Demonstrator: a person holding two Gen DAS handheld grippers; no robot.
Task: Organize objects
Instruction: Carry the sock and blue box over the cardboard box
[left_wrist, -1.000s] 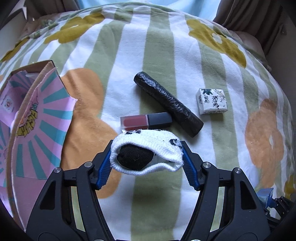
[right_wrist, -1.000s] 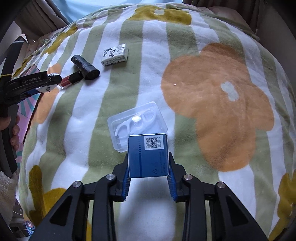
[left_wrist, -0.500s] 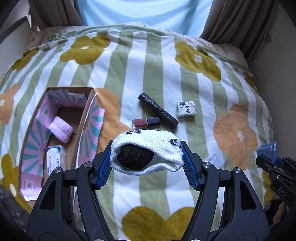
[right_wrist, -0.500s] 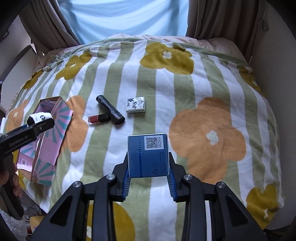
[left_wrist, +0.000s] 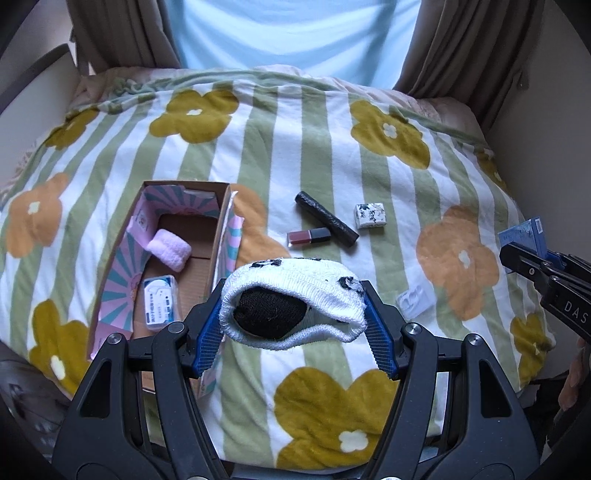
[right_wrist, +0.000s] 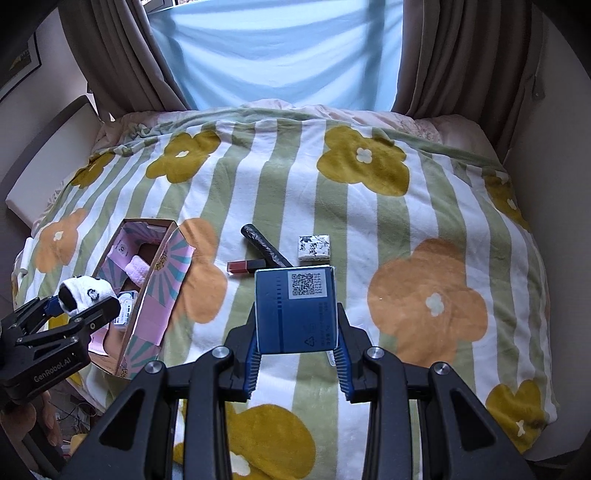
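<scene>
Both grippers loaded and held above the bed. Left gripper (left_wrist: 293, 325) pinching a rolled white sock (left_wrist: 291, 301) with black patches, jaws pressed into its soft sides; from the right wrist view, hovering just beside the near left edge of the open cardboard box (right_wrist: 155, 291). Right gripper (right_wrist: 295, 363) clamped on a blue carton (right_wrist: 295, 308) with a QR label, jaws squeezing its lower flanks, well right of the box and over the striped floral blanket (left_wrist: 295, 147). Already in the box: a pink rolled cloth (left_wrist: 170, 249) and a small white packet (left_wrist: 160, 301). Left out on the blanket: a red lip gloss tube (left_wrist: 308, 236) touching a black roll (left_wrist: 327, 219), a small patterned square pack (left_wrist: 371, 216) just beside them, and a clear plastic packet (left_wrist: 415, 301) nearer the right gripper. Likely next: sock into the box, carton after. Risks, as a judgement: sock gripped only across its bulge, soft enough to squirm loose or unroll short of the box; box wall flimsy, apt to fold or tip on the soft bedding if clipped on the way in; carton held low and standing tall, prone to pivot; both tools converging on one narrow opening, collision possible.
</scene>
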